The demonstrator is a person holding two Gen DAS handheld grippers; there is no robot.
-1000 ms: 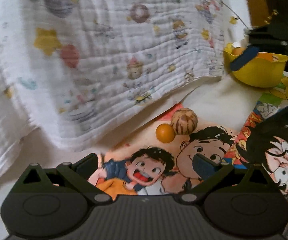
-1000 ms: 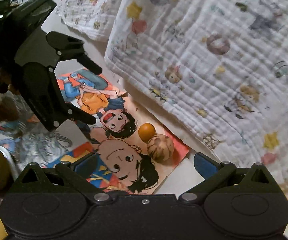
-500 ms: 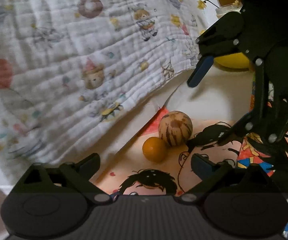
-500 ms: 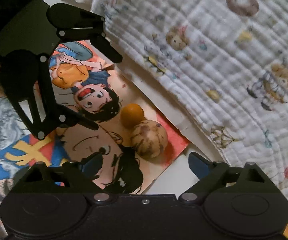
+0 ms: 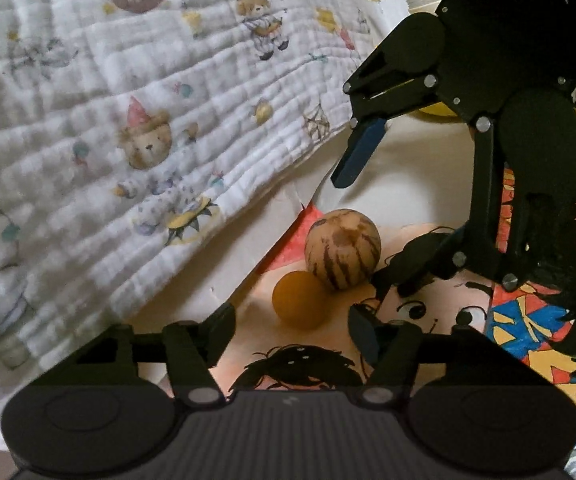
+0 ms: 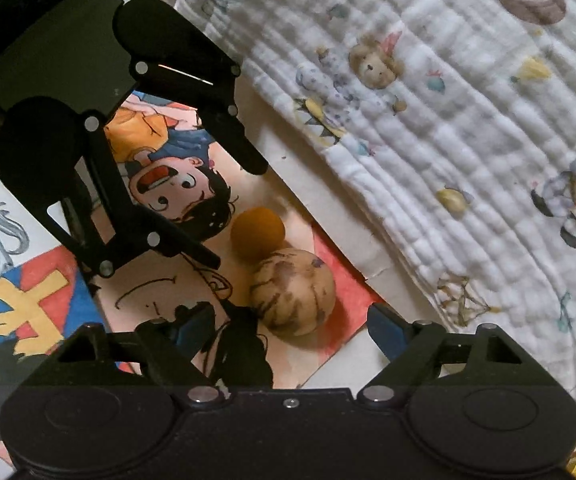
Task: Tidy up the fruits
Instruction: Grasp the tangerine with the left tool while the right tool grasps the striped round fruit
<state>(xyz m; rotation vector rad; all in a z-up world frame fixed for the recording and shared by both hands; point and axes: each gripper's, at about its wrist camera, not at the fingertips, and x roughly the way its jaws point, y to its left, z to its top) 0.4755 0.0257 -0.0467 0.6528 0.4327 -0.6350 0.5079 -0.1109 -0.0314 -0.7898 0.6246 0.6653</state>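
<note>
**Left wrist view.**
- Change: the left gripper [image 5: 290, 334] sits lower and closer to the fruit than a second ago. Its jaws have just been narrowing, with the small orange fruit [image 5: 299, 300] just ahead of the gap, not yet between the pads. Jaws apart, gripping nothing.
- Change: the right gripper [image 5: 358, 216] has entered this view from the upper right. Its fingers stand apart and straddle the striped round fruit [image 5: 343, 249] without touching it.
- Count: one orange fruit, one striped fruit, touching each other on the cartoon poster [image 5: 428, 312]. One printed quilt [image 5: 148, 120] lies beside them. One yellow bowl [image 5: 440, 111], mostly hidden behind the right gripper.

**Right wrist view.**
- Change: the right gripper [image 6: 288, 326] has descended. Its jaws have just been closing, with the striped round fruit [image 6: 292, 292] at their mouth. Jaws apart, pads off the fruit.
- The left gripper [image 6: 234, 216] shows at upper left, fingers spread, aimed at the small orange fruit [image 6: 257, 233].
- Count: two fruits, two grippers, one cartoon poster [image 6: 148, 292], one printed quilt [image 6: 468, 120].

**Reading.** Judged as a paired pickup about to begin, one fruit per gripper; neither is lifted yet.
</note>
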